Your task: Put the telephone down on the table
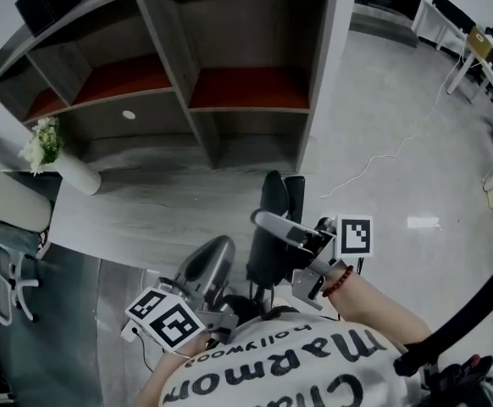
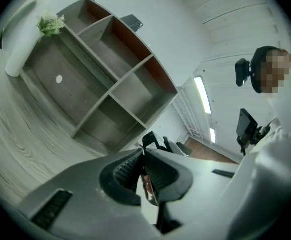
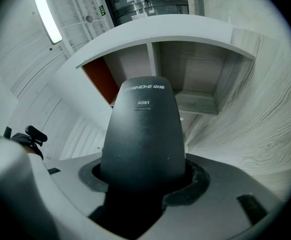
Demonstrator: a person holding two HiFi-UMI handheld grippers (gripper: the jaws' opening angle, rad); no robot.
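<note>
One telephone [image 3: 143, 134], two hand-held grippers, one shelf unit [image 1: 229, 58] with four open compartments, and one white vase [image 1: 75, 175] of flowers on the grey worktop [image 1: 145, 210]. The right hand-held gripper [image 3: 143, 178] stands wide, clamped around the black telephone's body, holding it upright near the worktop's front edge. The left hand-held gripper [image 2: 144, 171] is clenched with its ribbed pads together, grasping nothing

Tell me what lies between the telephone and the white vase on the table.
Nothing: in the head view, only bare table stretches between the telephone, held in the right hand-held gripper, and the vase.
</note>
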